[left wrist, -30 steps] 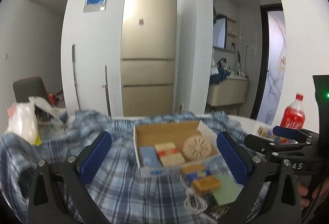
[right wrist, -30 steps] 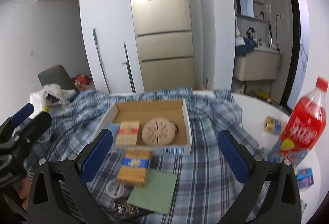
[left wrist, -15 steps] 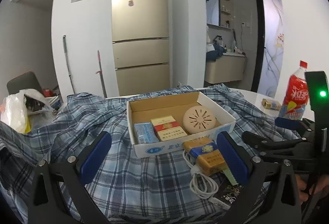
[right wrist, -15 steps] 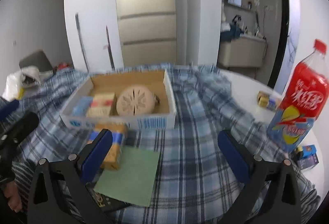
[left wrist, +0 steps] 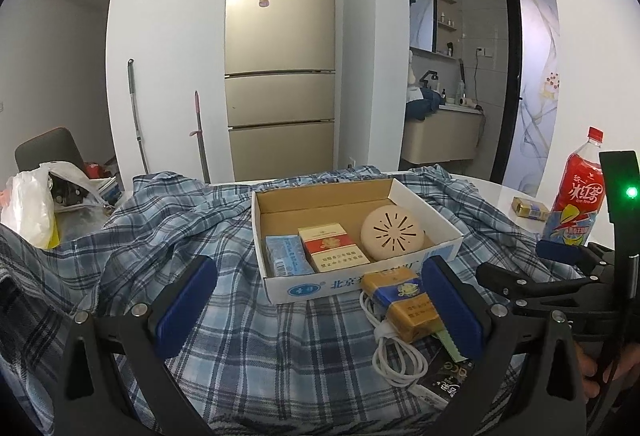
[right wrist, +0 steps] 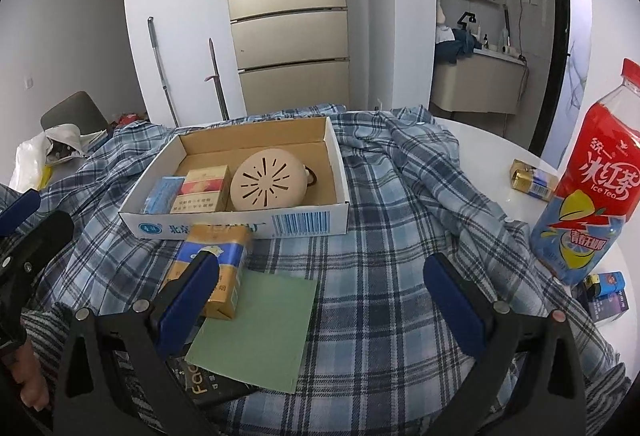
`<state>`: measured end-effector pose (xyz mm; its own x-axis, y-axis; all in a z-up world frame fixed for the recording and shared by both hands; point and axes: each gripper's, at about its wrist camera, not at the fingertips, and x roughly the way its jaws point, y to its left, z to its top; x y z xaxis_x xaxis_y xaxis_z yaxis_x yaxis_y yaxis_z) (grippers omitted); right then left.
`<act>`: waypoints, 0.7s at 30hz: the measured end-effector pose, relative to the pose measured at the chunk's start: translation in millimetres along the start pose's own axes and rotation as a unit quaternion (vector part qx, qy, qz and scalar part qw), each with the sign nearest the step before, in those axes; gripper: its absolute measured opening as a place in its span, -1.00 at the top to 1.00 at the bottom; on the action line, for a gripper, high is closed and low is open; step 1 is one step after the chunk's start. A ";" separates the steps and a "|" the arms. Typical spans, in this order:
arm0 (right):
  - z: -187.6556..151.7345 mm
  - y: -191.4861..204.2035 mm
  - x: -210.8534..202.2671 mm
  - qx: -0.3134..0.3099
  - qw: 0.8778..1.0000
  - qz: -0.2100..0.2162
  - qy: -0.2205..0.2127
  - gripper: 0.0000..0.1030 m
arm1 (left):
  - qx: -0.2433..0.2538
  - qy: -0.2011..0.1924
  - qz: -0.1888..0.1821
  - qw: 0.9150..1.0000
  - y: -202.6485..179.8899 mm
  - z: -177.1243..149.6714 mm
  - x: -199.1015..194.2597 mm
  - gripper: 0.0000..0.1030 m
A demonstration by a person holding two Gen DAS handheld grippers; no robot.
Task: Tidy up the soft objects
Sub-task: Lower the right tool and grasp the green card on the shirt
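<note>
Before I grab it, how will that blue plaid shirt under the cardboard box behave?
The blue plaid shirt looks floppy, already rumpled into folds. Pulling it would probably drag the open cardboard box resting on it.

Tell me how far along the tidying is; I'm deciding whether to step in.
Barely started. Done: nothing soft looks sorted; the plaid shirt lies spread and rumpled across the table. It bears the cardboard box, yellow-blue packet, green sheet and white cable. In hand: nothing; the left gripper and right gripper hover open. Left: clear those items off, then fold the shirt.
</note>
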<state>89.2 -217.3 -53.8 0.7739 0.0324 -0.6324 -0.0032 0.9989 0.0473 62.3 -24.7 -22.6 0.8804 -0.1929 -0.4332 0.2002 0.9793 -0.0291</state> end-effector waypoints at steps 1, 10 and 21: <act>-0.2 0.1 0.1 0.000 1.000 0.003 0.001 -0.98 | -0.002 0.002 0.002 1.000 0.8 -0.1 1.0 -1.00; -10.9 19.0 20.9 -0.034 0.995 0.050 0.081 -0.98 | -0.019 0.015 0.005 1.000 6.7 -1.1 6.0 -1.00; -20.2 18.5 42.6 -0.019 0.985 0.080 0.151 -0.69 | -0.018 0.019 0.001 1.000 4.7 -1.5 6.6 -1.00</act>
<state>109.2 -196.8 -95.5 0.5387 0.1924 -0.8202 -0.1374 0.9806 0.1398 68.5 -21.3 -27.0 0.8640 -0.1895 -0.4665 0.1828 0.9813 -0.0601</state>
